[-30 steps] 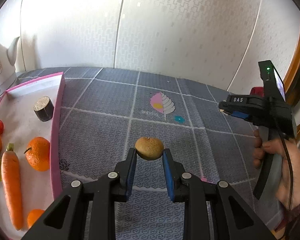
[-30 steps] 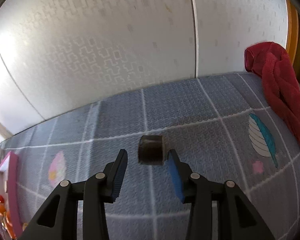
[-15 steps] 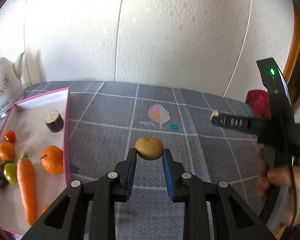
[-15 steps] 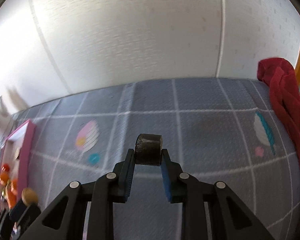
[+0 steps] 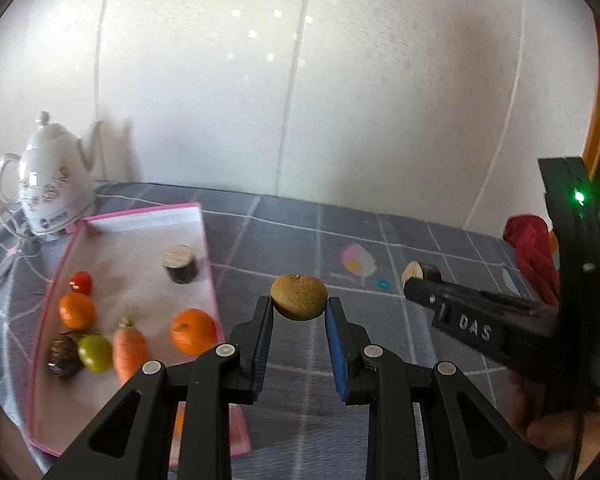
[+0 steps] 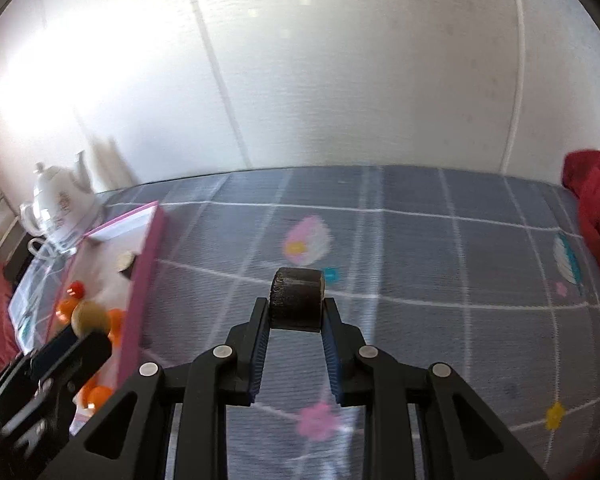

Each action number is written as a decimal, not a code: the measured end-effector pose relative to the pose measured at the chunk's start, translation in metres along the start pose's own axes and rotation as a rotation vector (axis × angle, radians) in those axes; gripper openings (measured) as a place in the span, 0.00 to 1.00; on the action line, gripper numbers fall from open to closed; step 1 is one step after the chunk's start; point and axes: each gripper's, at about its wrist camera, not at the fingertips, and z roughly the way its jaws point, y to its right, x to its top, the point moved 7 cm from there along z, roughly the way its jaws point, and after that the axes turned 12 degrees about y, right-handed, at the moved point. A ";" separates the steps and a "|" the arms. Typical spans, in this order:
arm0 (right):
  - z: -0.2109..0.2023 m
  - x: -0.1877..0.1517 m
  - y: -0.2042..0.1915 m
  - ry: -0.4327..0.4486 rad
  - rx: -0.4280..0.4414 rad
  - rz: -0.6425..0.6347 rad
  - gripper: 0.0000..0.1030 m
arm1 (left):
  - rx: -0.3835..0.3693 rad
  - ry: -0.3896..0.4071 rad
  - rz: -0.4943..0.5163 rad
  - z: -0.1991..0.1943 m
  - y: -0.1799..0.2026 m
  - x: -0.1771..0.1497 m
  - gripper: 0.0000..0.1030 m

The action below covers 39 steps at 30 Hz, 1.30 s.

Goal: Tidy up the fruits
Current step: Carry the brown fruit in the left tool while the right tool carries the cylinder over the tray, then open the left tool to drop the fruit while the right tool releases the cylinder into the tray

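Brown fuzzy kiwi fruit (image 5: 298,297) sits clamped between the left gripper's (image 5: 299,312) blue-padded fingers (image 5: 262,344), raised above the grey patterned tabletop (image 5: 379,360) just right of the pink-rimmed tray (image 5: 208,264). The right gripper (image 6: 296,314) pinches a dark round log-like cylinder (image 6: 297,299) over the same tabletop.

Matt, rough brown skin is seen on the kiwi (image 5: 298,297) pinched in the left gripper (image 5: 298,312). A dark, coarse bark-like side is shown by the log slice (image 6: 297,298) in the right gripper (image 6: 296,312). Fingers (image 5: 260,344) are matt black plastic with blue ribbed pads. Left of the tool, the teapot (image 5: 52,184) looks glossy ceramic. The mat (image 5: 300,232) below is woven cloth.
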 end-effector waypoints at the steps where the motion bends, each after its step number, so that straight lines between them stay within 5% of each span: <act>1: 0.000 0.001 -0.009 0.003 0.015 -0.012 0.25 | 0.006 0.003 -0.004 -0.001 -0.004 0.002 0.26; 13: -0.008 -0.001 -0.104 0.034 0.238 -0.090 0.25 | 0.197 0.034 -0.123 -0.020 -0.104 0.012 0.26; 22: 0.010 -0.017 -0.170 -0.035 0.368 -0.123 0.25 | 0.305 -0.021 -0.208 -0.021 -0.160 -0.012 0.26; 30: 0.018 -0.036 -0.197 -0.085 0.409 -0.181 0.27 | 0.371 -0.043 -0.245 -0.026 -0.180 -0.020 0.27; 39: 0.015 -0.036 -0.188 -0.050 0.341 -0.197 0.32 | 0.414 -0.008 -0.205 -0.035 -0.178 -0.014 0.53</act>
